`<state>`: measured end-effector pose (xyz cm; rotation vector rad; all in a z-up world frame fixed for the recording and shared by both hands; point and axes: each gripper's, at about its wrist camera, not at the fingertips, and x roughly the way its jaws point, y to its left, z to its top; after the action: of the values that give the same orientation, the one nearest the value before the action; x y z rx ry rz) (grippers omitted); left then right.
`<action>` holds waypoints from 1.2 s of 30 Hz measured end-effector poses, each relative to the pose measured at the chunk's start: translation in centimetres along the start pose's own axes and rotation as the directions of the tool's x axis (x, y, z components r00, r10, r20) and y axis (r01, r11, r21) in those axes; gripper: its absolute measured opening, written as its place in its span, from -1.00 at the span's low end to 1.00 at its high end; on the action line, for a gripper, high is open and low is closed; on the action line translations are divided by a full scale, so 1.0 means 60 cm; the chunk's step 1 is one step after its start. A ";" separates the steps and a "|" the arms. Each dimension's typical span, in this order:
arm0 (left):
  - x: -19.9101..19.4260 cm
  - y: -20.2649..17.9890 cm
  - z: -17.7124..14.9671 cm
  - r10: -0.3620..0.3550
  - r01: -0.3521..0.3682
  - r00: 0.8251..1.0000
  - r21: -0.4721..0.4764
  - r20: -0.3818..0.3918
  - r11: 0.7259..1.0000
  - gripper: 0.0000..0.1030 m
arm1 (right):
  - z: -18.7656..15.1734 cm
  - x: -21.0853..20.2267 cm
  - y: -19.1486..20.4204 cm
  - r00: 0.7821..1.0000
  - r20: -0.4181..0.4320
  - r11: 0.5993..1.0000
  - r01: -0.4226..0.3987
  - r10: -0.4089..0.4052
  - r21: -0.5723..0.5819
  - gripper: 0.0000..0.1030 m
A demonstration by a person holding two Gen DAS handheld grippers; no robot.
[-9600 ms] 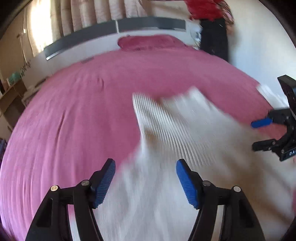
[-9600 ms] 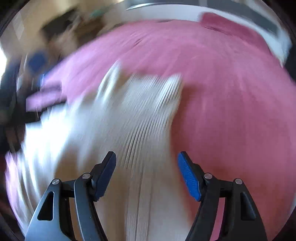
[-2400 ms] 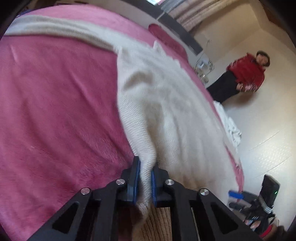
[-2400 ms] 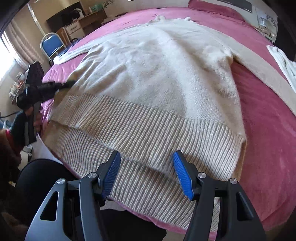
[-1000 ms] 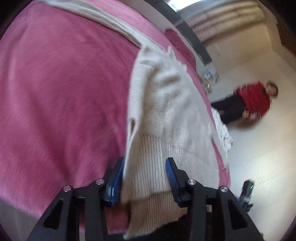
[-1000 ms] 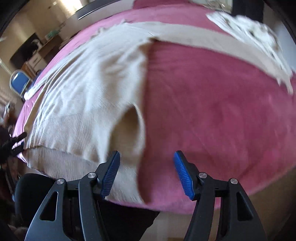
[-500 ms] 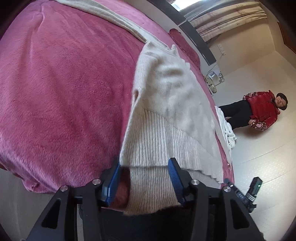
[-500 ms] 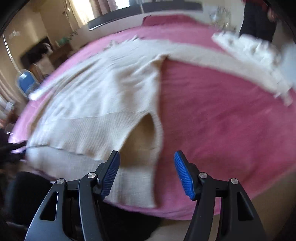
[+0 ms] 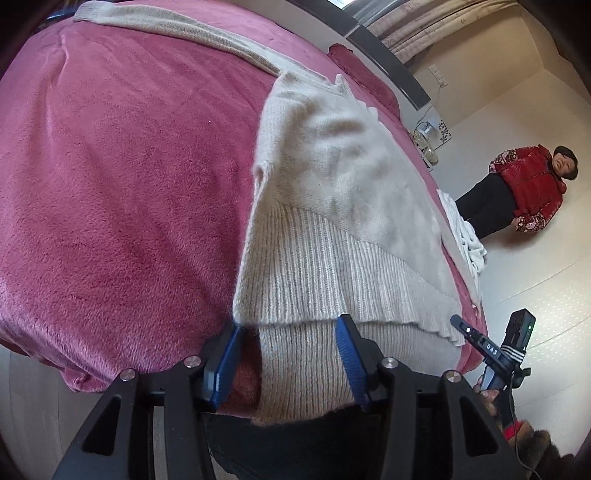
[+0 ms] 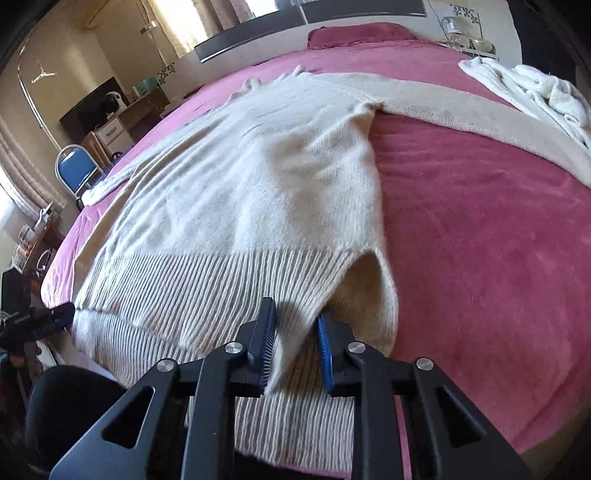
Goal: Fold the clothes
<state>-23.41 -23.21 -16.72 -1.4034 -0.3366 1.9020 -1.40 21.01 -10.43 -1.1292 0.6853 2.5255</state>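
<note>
A cream knit sweater (image 10: 258,177) lies spread on the pink bed (image 10: 498,240), sleeves stretched out to both sides, ribbed hem (image 10: 177,295) toward me. My right gripper (image 10: 295,334) is at the hem's right corner. Its jaws are closing, and a raised fold of the ribbed cloth fills the gap and touches both pads. In the left wrist view my left gripper (image 9: 288,354) stands open at the hem's (image 9: 306,280) other corner. The ribbed edge lies loose between its fingers (image 9: 349,350). The right gripper (image 9: 476,339) shows at the lower right there.
A crumpled white garment (image 10: 535,88) lies at the bed's right edge, over the end of a sleeve. A person in a red jacket (image 9: 528,184) stands on the pale floor beyond. A blue chair (image 10: 74,166) and a dark desk are left of the bed. A pink pillow (image 10: 354,35) lies by the headboard.
My right gripper has moved in over the hem's right corner and its jaws have narrowed from wide apart onto a fold of cloth. The left gripper has barely shifted and stays open.
</note>
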 end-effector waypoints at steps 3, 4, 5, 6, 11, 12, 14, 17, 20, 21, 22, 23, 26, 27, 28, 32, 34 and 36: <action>-0.003 -0.019 -0.017 0.006 -0.006 1.000 -0.017 0.014 1.000 -0.01 | 0.004 -0.003 -0.002 1.000 0.014 1.000 -0.022 0.021 0.010 -0.68; -0.003 -0.018 -0.017 0.002 -0.002 1.000 -0.017 0.016 1.000 -0.01 | 0.007 0.002 0.002 1.000 0.007 1.000 -0.026 0.026 0.003 -0.77; -0.003 -0.016 -0.016 -0.002 0.002 1.000 -0.018 0.018 1.000 -0.01 | 0.010 0.008 0.008 1.000 -0.003 1.000 -0.027 0.027 -0.004 -0.87; -0.003 -0.013 -0.016 -0.005 0.005 1.000 -0.019 0.020 1.000 -0.01 | 0.010 0.010 0.010 1.000 -0.008 1.000 -0.021 0.021 -0.007 -0.90; -0.002 -0.012 -0.012 -0.008 0.009 1.000 -0.016 0.017 1.000 -0.01 | 0.008 -0.016 0.007 0.999 0.027 0.999 0.033 -0.033 0.002 -0.92; -0.001 -0.013 -0.011 -0.008 0.008 1.000 -0.016 0.016 1.000 -0.01 | 0.008 -0.024 0.008 0.998 0.032 0.999 0.047 -0.047 -0.009 -0.92; 0.000 -0.013 -0.010 -0.006 0.006 1.000 -0.016 0.015 1.000 -0.01 | 0.004 -0.033 0.008 0.997 0.029 0.997 0.070 -0.070 -0.022 -0.96; -0.001 -0.012 -0.009 -0.004 0.004 1.000 -0.015 0.014 1.000 -0.01 | -0.004 -0.039 -0.010 0.995 0.025 0.995 0.098 -0.098 0.005 -0.96; -0.002 -0.011 -0.006 -0.002 0.002 1.000 -0.016 0.009 1.000 -0.01 | -0.013 -0.037 -0.029 0.993 0.012 0.992 0.120 -0.121 0.032 -0.96; -0.004 -0.010 -0.005 0.000 0.000 1.000 -0.016 0.005 1.000 -0.01 | -0.014 -0.036 -0.032 0.992 0.010 0.991 0.128 -0.129 0.035 -0.96; -0.005 -0.010 -0.004 0.003 -0.003 1.000 -0.013 0.000 1.000 -0.01 | -0.015 -0.035 -0.035 0.992 0.007 0.991 0.126 -0.127 0.047 -0.96; -0.007 -0.010 -0.004 0.005 -0.005 1.000 -0.009 -0.004 1.000 -0.01 | -0.015 -0.033 -0.036 0.993 0.001 0.992 0.117 -0.117 0.053 -0.96; -0.007 -0.009 -0.003 0.003 -0.003 1.000 -0.002 -0.010 1.000 -0.01 | -0.018 -0.019 -0.029 0.998 -0.043 0.997 0.057 -0.055 0.051 -0.90; -0.007 -0.008 -0.002 0.003 -0.003 1.000 -0.008 -0.010 1.000 -0.01 | -0.020 -0.011 -0.028 0.997 -0.073 0.997 0.037 -0.033 0.064 -0.78; -0.011 -0.008 -0.001 0.008 -0.008 1.000 -0.013 -0.005 1.000 -0.01 | -0.021 -0.009 -0.026 0.996 -0.088 0.997 0.028 -0.021 0.073 -0.71; -0.028 -0.007 -0.003 0.061 -0.061 0.998 0.004 0.015 0.998 0.00 | -0.023 -0.041 -0.024 0.996 -0.070 0.996 0.052 -0.046 0.074 0.11; -0.034 -0.001 -0.005 0.064 -0.064 0.998 -0.004 0.021 0.998 0.00 | -0.031 -0.062 -0.036 0.996 -0.058 0.994 0.069 -0.065 0.083 0.23; -0.031 0.011 -0.008 0.045 -0.044 0.999 -0.031 0.014 0.999 0.00 | -0.041 -0.070 -0.060 0.998 -0.057 0.989 0.037 -0.029 0.140 0.23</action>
<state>-23.00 -25.03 -15.97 -1.4288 -0.3458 1.9513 4.44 22.47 -9.78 -1.1535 0.8383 2.3848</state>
